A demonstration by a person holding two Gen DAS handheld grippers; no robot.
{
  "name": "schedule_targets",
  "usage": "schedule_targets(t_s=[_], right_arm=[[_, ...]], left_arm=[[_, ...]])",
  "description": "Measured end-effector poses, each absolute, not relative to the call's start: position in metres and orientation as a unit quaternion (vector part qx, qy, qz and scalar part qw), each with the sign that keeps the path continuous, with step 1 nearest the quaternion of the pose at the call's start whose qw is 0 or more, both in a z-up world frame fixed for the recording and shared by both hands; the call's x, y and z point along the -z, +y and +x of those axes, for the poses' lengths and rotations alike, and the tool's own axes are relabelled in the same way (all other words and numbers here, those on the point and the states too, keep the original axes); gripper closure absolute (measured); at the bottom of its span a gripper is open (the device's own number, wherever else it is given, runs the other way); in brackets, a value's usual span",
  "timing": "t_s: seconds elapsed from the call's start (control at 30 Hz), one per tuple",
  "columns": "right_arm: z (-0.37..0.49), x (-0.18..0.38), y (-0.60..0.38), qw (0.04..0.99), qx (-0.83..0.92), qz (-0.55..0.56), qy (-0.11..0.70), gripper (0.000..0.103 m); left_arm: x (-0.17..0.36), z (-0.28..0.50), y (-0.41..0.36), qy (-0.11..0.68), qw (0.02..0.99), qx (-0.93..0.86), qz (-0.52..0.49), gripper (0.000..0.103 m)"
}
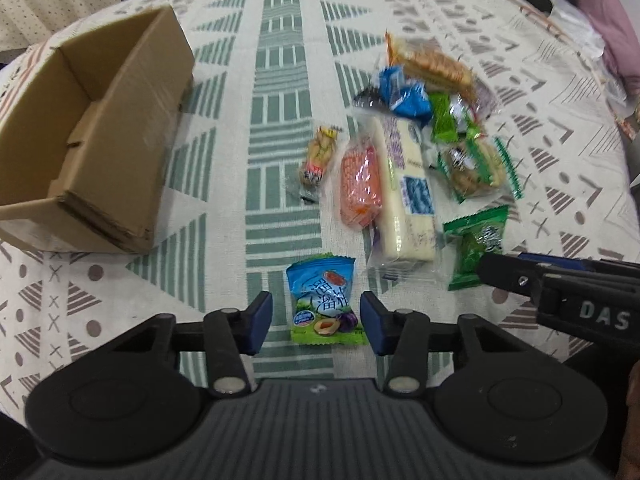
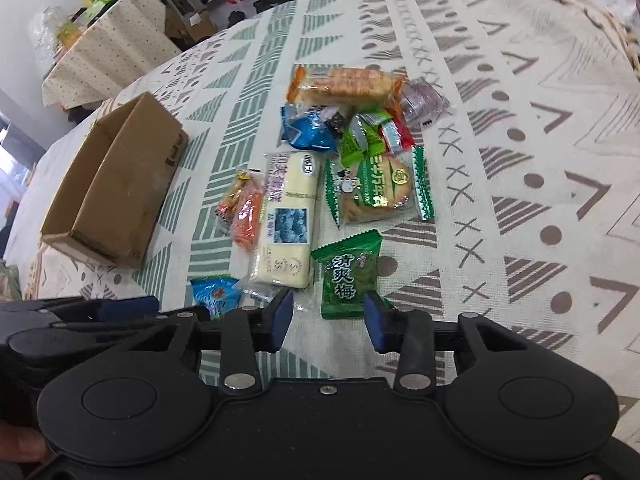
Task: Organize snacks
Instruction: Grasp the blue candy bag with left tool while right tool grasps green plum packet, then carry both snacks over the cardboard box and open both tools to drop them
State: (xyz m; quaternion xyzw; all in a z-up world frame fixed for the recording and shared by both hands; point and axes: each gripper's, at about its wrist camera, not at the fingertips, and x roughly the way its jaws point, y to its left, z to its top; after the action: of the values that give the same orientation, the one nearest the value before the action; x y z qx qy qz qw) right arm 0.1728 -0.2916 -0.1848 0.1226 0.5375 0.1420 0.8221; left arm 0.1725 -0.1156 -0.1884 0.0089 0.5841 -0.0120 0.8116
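A pile of wrapped snacks lies on the patterned tablecloth. My left gripper (image 1: 316, 322) is open, its fingers either side of a blue-green plum candy packet (image 1: 325, 300). My right gripper (image 2: 328, 318) is open, its fingers around the near end of a green plum packet (image 2: 350, 276), which also shows in the left wrist view (image 1: 476, 240). An empty open cardboard box (image 1: 92, 148) sits to the left, also in the right wrist view (image 2: 116, 192). A long white wafer pack (image 1: 404, 192), an orange packet (image 1: 360, 182) and a green biscuit pack (image 2: 376, 188) lie behind.
Further snacks lie at the back of the pile: a blue packet (image 1: 404, 94), a cracker pack (image 2: 348, 84), small green sachets (image 2: 360, 138). A small stick-snack packet (image 1: 318, 156) lies apart. Pink cloth (image 1: 612, 28) lies at the table's right edge. Another covered table (image 2: 108, 48) stands behind.
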Motion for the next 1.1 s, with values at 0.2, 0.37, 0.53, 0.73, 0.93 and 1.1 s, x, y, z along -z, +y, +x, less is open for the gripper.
schedule_targets(t_s=[0.2,0.37,0.53,0.73,0.93,1.1], right_arm=[[0.182,0.194,-0.291,0.817,-0.136,0.131,0.545,0.064],[0.189,0.203,-0.290,0.812,-0.129,0.137,0.553,0.065],[0.195,0.209,-0.283,0.811,-0.121,0.123,0.558,0.074],[0.193,0.206,-0.287,0.818,-0.118,0.135,0.546,0.079],[0.185,0.195,-0.290,0.830,-0.120,0.141,0.526,0.079],[0.180,0.180,-0.289,0.847,-0.117,0.133,0.501,0.079]], left_arm=[[0.207,0.183,-0.116,0.598,0.802,-0.001,0.012,0.058],[0.214,0.188,-0.117,0.599,0.800,-0.010,0.021,0.058],[0.216,0.190,-0.112,0.598,0.801,-0.013,0.006,0.067],[0.197,0.189,-0.109,0.577,0.817,-0.010,0.010,0.070],[0.169,0.193,-0.103,0.543,0.840,0.006,0.012,0.071],[0.152,0.193,-0.101,0.519,0.854,0.026,0.025,0.072]])
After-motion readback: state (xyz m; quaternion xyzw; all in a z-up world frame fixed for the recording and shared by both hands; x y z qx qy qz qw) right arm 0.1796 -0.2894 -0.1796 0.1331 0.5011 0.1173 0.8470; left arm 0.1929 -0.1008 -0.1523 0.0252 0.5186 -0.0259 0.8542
